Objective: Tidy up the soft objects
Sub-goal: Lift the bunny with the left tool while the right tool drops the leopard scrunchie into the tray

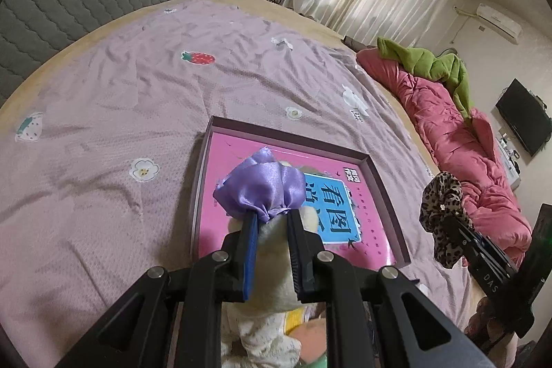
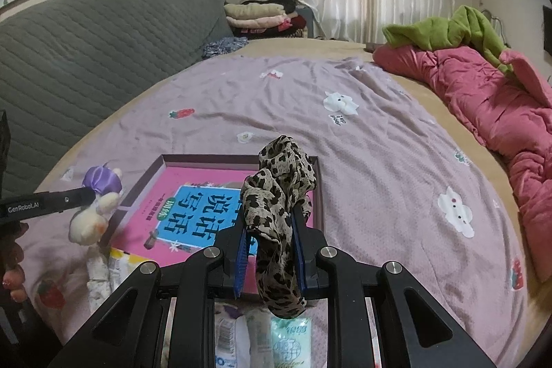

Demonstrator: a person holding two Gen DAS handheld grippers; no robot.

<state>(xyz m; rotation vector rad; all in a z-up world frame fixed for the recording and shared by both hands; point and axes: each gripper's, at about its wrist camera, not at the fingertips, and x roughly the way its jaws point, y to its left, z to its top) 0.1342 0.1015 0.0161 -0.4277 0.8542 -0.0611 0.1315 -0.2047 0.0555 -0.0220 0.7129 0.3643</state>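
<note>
Bed [image 1: 103, 85]; tissue packs [image 2: 289, 338] right-view only

Two claw-mounted fisheyes, angled down, close over the bed [image 1: 103, 85], both sharing the box [image 2: 165, 162]

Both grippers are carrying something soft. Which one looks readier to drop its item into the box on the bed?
Probably the left gripper. Its purple-capped plush toy already hangs over the box, while the right gripper with the leopard scrunchie seems to sit nearer the box's edge.
</note>
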